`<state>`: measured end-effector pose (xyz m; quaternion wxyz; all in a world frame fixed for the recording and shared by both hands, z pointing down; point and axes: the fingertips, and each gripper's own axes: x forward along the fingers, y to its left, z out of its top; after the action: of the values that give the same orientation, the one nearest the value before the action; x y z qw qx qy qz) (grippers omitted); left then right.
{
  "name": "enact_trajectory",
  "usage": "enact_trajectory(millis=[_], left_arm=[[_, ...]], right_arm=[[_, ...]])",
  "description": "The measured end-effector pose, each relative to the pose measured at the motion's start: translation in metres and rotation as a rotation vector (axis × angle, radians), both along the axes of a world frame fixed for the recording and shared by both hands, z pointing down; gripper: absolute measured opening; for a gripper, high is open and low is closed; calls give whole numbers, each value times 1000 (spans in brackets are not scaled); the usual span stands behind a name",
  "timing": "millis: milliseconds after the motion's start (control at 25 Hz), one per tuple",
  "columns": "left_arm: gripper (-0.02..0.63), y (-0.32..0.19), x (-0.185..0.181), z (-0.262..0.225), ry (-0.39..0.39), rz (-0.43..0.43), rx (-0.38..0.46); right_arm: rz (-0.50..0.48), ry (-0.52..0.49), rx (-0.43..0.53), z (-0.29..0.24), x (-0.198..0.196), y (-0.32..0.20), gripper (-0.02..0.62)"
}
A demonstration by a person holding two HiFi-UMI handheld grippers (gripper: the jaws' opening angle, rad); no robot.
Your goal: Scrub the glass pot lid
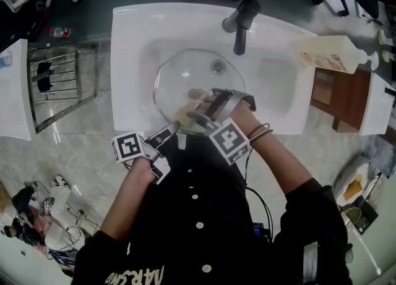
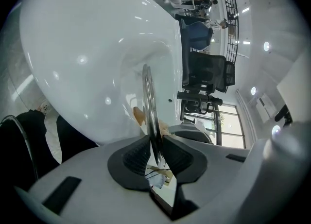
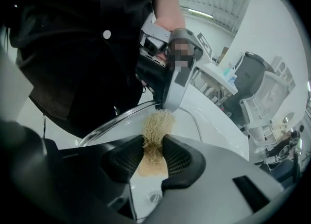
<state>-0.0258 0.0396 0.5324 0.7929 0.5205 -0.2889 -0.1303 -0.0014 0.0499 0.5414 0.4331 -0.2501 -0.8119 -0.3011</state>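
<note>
Setting: office-style test room, not a home | Evidence: white ceramic washbasin (image 1: 133, 61) with black tap (image 1: 242, 21); black wheeled office chair (image 2: 208, 72); grey polished stone floor (image 1: 86, 135); tall windows (image 2: 228, 121)

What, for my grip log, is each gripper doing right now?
Left gripper: closed on the rim of the glass pot lid.
Right gripper: closed on a tan scrub pad.

A dark faucet (image 1: 242, 21) stands at the back rim of the white sink (image 1: 133, 61). A pale soap bottle (image 1: 331, 55) lies on its side at the sink's right corner, above a brown wooden cabinet (image 1: 339, 98). A wire rack (image 1: 59, 83) sits left of the sink on the marbled floor (image 1: 86, 154).
</note>
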Motion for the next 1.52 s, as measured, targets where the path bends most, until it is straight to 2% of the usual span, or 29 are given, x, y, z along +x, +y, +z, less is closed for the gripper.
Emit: enact_trajectory(millis=[200, 600, 800, 1000, 1080, 1160, 1240, 1400, 1520], left_arm=[[95, 6, -5, 10, -42, 30, -35], [94, 8, -6, 10, -57, 53, -63], [94, 7, -5, 9, -56, 63, -54], [95, 7, -5, 9, -66, 87, -42], [98, 7, -4, 10, -80, 115, -45], [100, 9, -4, 10, -111, 157, -66], [109, 12, -4, 7, -137, 206, -65], [110, 20, -16, 3, -158, 245, -56], [101, 26, -27, 0, -153, 262, -36]], right_arm=[[-61, 33, -21, -5, 14, 9, 135], [-153, 141, -38, -5, 59, 13, 135], [-203, 208, 12, -1, 87, 7, 133], [-205, 230, 33, 0, 88, 5, 134], [-144, 204, 60, -1, 85, -2, 137], [-20, 164, 129, -2, 82, -18, 138], [151, 115, 186, -9, 80, -36, 138], [500, 52, 172, -32, 88, -50, 138], [721, -40, 223, -50, 93, -63, 140]])
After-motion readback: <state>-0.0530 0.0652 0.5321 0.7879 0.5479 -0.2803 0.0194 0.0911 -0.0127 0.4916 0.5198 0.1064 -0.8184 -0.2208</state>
